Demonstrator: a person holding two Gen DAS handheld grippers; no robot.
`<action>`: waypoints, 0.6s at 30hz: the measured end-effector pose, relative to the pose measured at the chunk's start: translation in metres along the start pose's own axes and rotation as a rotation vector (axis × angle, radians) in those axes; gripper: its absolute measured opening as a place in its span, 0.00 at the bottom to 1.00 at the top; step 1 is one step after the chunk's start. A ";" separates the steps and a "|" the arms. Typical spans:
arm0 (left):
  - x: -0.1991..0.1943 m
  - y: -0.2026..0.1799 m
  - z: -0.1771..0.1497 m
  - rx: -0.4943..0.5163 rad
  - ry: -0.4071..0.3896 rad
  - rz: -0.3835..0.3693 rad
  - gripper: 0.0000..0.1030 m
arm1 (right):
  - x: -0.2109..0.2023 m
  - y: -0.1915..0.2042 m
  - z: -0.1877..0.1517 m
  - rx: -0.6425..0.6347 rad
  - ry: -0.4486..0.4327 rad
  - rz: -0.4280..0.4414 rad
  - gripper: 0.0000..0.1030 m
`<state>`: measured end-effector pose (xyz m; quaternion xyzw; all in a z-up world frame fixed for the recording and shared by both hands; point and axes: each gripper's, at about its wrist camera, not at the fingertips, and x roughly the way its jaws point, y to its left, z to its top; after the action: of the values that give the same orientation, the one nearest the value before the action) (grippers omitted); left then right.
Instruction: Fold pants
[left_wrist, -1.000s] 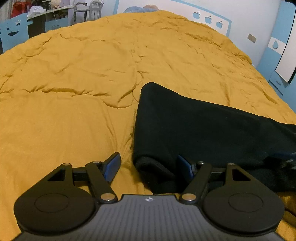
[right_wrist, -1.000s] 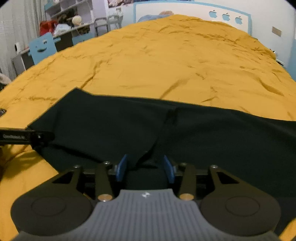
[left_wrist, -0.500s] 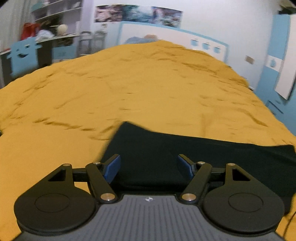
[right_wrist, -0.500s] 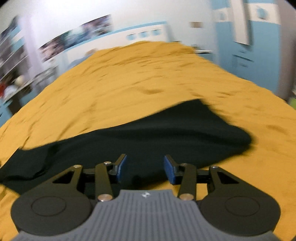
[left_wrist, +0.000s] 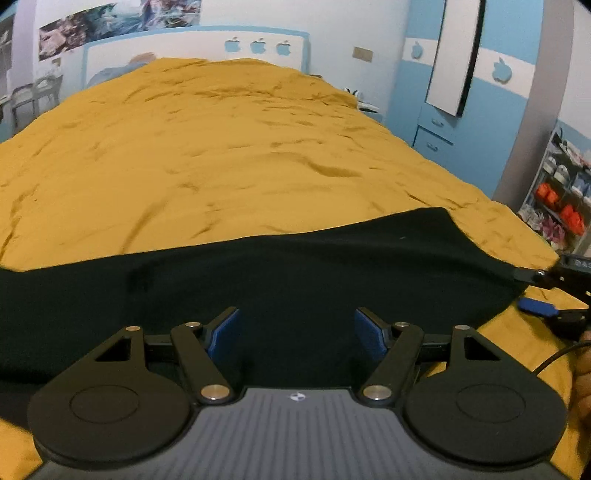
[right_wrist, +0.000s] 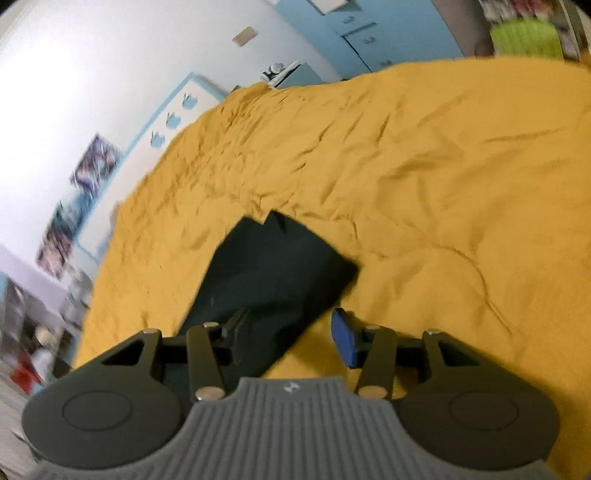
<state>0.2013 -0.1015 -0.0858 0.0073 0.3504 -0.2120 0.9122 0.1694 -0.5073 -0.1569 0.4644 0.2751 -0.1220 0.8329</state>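
The black pants (left_wrist: 295, 273) lie flat across my near edge of the yellow bed (left_wrist: 221, 155). Only my left view shows their full width, with the right gripper (left_wrist: 539, 291) at their far-right corner. My left gripper (left_wrist: 297, 332) hovers wide apart above them. My rolled right view shows its jaws just widening, the hem loosely between.

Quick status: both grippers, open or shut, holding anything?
Left gripper: open, nothing held, black pants beneath.
Right gripper: open, jaws just been opening; pants edge lies between them, not pinched.
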 end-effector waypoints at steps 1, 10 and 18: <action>0.005 -0.005 0.004 -0.018 0.000 -0.008 0.78 | 0.004 -0.002 0.002 0.013 0.004 0.005 0.45; 0.053 -0.054 -0.017 0.110 0.160 0.051 0.65 | 0.019 -0.016 -0.005 -0.014 -0.002 0.070 0.48; 0.049 -0.057 -0.024 0.124 0.173 0.034 0.61 | 0.015 -0.015 -0.008 -0.025 -0.022 0.074 0.46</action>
<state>0.1967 -0.1687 -0.1277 0.0879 0.4138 -0.2163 0.8799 0.1717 -0.5079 -0.1799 0.4626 0.2500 -0.0927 0.8455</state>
